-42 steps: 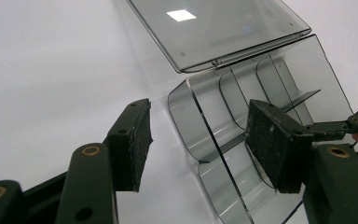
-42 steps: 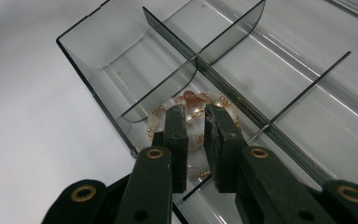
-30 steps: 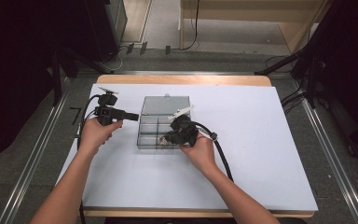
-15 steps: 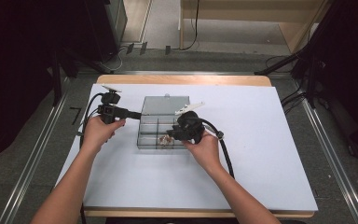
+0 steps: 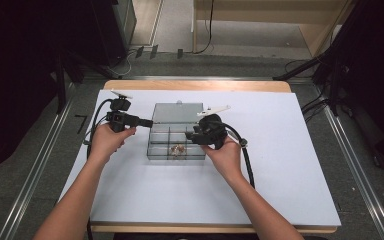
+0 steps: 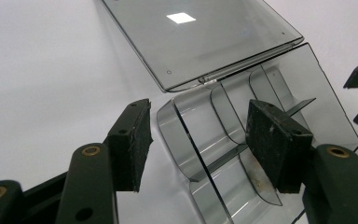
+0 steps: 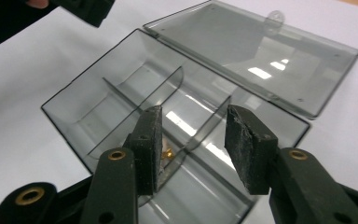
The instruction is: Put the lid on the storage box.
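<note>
Since a second ago my right gripper [image 5: 196, 136] has lifted back from the box [image 5: 176, 144], its fingers [image 7: 242, 144] just opening, nothing between them. The box sits mid-counter [image 5: 290, 170], lid [image 5: 177, 111] flat at twelve o'clock, small brass pieces [image 5: 178, 148] in a near compartment. My left gripper [image 5: 147, 122] straddles the box's nine o'clock wall, fingers [image 6: 130, 140] apart, not pressing.

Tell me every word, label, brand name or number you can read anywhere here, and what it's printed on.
None: no readable text stands on anything.
Clear compartment box: bare smoky plastic, no label; its open lid bears only light glare.
Left gripper and right gripper: plain black jaws with brass rivets, no brand mark.
Small brass-coloured parts in the box: too small to show any marking.
White table sheet: blank.
</note>
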Demonstrator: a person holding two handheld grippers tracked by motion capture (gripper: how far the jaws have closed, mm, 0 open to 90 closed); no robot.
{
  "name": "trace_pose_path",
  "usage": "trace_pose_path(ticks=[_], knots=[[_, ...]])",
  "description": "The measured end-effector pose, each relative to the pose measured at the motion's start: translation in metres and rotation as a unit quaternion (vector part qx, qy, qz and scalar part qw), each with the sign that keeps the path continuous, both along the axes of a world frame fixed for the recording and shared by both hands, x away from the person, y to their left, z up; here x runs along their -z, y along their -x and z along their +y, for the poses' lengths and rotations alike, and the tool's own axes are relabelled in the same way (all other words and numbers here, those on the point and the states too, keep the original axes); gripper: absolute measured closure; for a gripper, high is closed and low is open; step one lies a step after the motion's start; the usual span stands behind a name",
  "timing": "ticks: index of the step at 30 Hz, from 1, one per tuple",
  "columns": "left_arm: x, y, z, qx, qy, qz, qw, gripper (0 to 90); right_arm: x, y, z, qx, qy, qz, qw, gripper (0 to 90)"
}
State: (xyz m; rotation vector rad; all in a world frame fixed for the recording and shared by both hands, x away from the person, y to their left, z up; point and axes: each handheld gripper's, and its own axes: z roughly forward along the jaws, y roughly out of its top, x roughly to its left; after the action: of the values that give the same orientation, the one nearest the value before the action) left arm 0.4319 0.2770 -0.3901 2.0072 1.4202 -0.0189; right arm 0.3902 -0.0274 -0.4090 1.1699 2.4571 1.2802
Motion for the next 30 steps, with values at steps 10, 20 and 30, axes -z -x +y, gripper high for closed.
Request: trace_pose_path(ticks=[10,20,30], knots=[[0.000,0.000,-0.003,0.001,-0.003,-0.005,1.0000,42.3,-0.002,-0.008,-0.013,0.024,-0.004,0.008,0.9997,58.4],[0.001,-0.005,-0.006,-0.004,-0.007,-0.006,0.9999,43.5,0.000,-0.016,-0.027,0.048,0.002,0.016,0.9987,57.1],[0.006,-0.015,-0.011,-0.007,-0.015,0.004,0.9999,45.5,0.002,-0.025,-0.030,0.062,0.006,0.017,0.9979,57.2]])
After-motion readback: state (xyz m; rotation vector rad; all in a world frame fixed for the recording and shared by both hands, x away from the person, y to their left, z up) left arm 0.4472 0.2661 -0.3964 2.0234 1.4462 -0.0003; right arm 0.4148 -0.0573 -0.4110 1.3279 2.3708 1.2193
